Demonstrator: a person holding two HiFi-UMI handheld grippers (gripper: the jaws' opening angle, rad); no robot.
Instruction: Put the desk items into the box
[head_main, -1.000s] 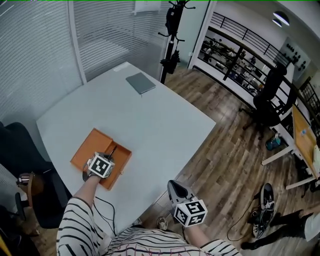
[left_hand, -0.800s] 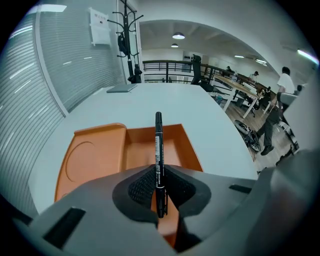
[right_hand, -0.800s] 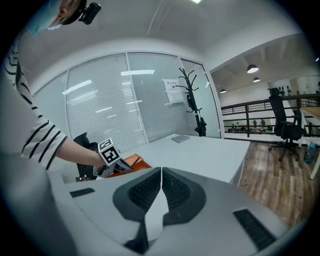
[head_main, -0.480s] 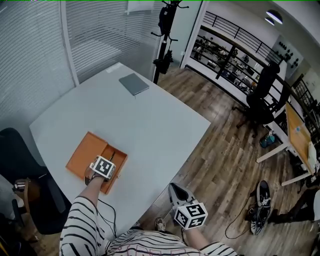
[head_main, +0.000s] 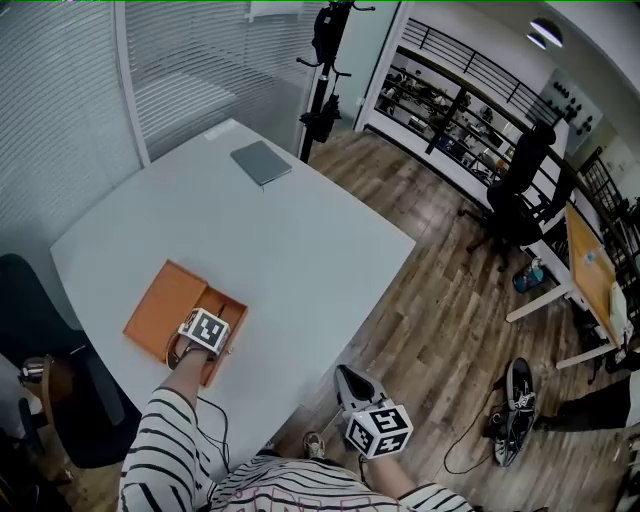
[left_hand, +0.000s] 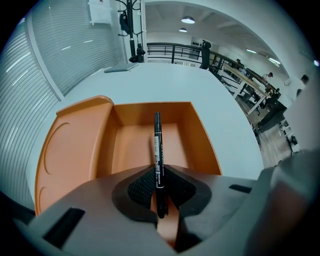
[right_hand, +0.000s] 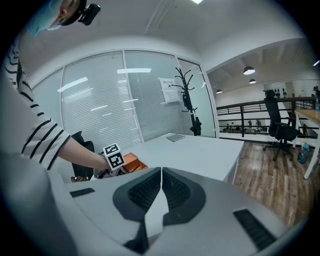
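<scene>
Clamping a black pen (left_hand: 158, 150) btwn its pads, the L gripper (left_hand: 159, 189) sits at lower centre of the left gripper view. The pen points straight ahead over the open orange box (left_hand: 202, 145). Pen tip hangs above the box's inside; can't tell if it touches the bottom. Box lid (left_hand: 75, 150) is folded out flat toward frame left. In the head view, box and L gripper are at lower left, near the edge of the white table (head_main: 300, 230). R gripper (right_hand: 161, 182) has jaws pressed together w/ nothing btwn them; the head view shows it at bottom centre, off the table over the wood floor (head_main: 440, 330). Grey notebook (head_main: 261, 162) lies at the table's far end, upper left of centre, well apart from the box.
</scene>
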